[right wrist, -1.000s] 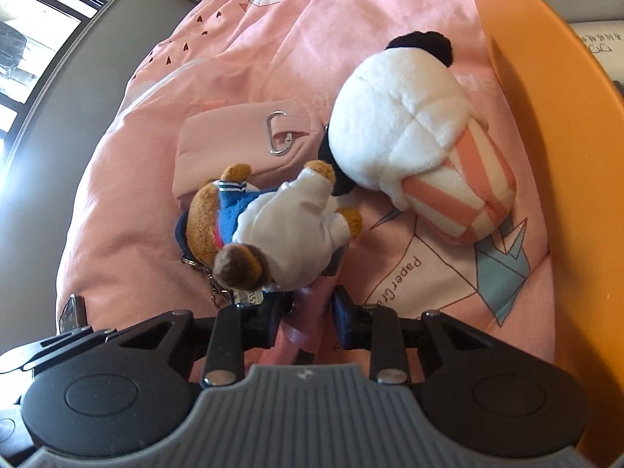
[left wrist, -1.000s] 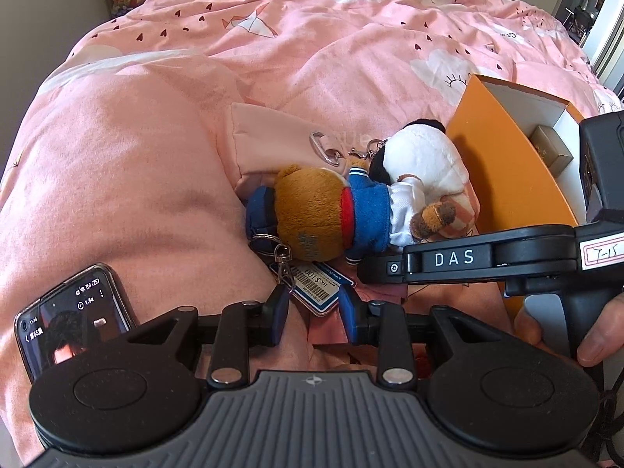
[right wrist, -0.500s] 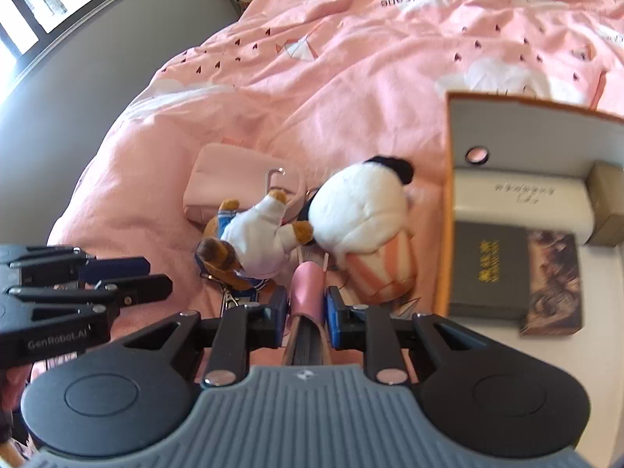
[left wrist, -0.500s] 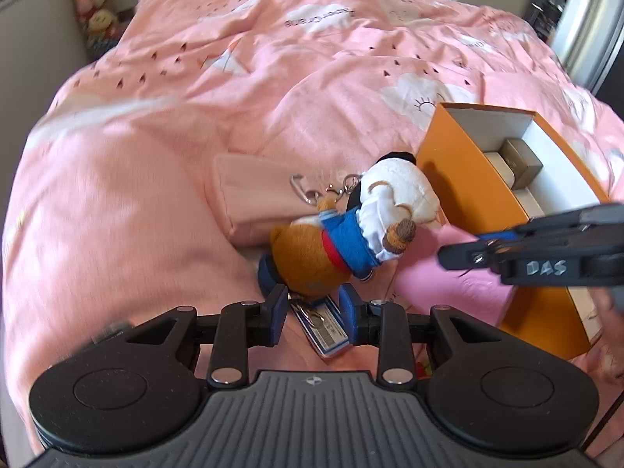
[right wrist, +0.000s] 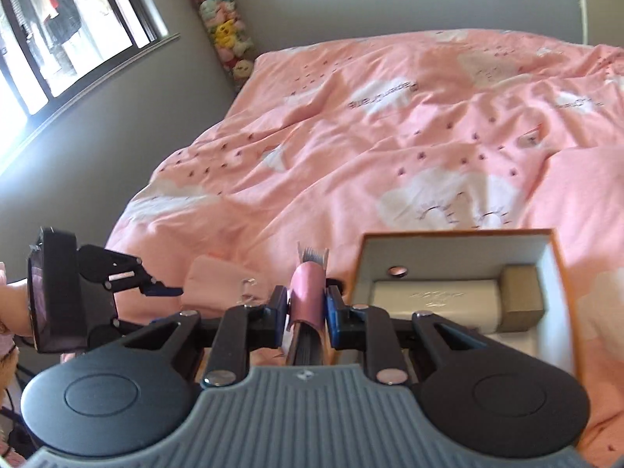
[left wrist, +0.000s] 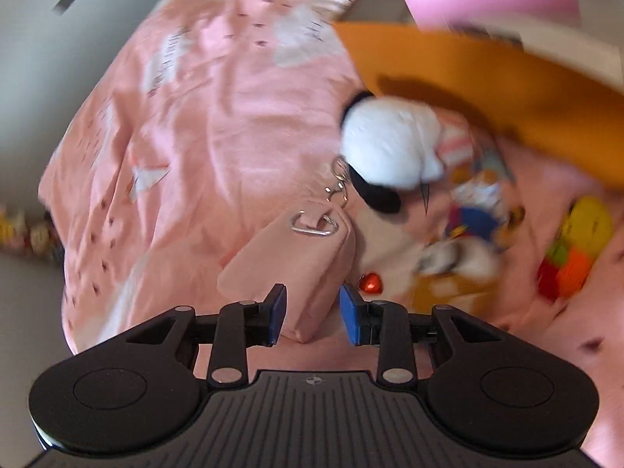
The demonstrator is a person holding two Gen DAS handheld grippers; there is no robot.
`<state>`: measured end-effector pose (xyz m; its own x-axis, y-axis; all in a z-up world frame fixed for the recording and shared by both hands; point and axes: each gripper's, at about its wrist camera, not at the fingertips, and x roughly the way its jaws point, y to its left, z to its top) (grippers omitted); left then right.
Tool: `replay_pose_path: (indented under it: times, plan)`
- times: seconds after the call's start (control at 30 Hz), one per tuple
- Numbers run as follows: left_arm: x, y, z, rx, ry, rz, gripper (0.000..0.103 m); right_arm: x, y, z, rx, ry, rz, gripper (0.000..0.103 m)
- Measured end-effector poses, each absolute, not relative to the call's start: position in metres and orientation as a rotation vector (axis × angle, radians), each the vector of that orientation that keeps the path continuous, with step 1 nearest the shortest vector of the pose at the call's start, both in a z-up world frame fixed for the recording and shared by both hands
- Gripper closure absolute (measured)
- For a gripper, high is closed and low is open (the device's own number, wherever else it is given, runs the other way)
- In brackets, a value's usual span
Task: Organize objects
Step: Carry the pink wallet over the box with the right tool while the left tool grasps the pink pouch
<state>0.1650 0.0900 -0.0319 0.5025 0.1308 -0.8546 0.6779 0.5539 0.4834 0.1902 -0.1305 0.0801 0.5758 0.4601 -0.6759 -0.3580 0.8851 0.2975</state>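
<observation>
While the pink duvet [right wrist: 390, 148] is covering the whole bed, the orange box [right wrist: 561, 312] is sitting open near its front edge, holding a white carton [right wrist: 433, 296] against its far wall. The white plush toy [left wrist: 390, 144] is lying just beside the box's outer wall. The left gripper [left wrist: 312, 316], jaws just widening, is straddling the pink pouch [left wrist: 296, 269] without pressing it. The right gripper [right wrist: 306, 308] is clamping a pink-handled brush [right wrist: 308, 292] above the duvet, beside the box.
</observation>
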Motion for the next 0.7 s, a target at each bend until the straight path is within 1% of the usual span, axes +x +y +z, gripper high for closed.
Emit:
replay_pose_path:
  times: [0.07,0.23,0.33,0.5,0.7]
  plan:
    - [0.166,0.084,-0.05,1.077,1.016,-0.417,0.058,0.194,-0.147,0.08,0.123,0.826,0.425,0.081]
    - [0.161,0.07,-0.092,1.35,0.966,-0.435,0.049,0.206,-0.188,0.059,0.102,0.875,0.277,0.081]
    - [0.158,0.067,-0.114,1.49,0.928,-0.435,0.046,0.21,-0.203,0.04,0.055,0.899,0.196,0.081]
    - [0.162,0.069,-0.136,1.6,0.895,-0.405,0.045,0.215,-0.22,0.017,0.073,0.95,0.159,0.081]
    - [0.167,0.069,-0.13,1.557,0.903,-0.411,0.057,0.218,-0.218,0.005,0.062,0.968,0.171,0.081]
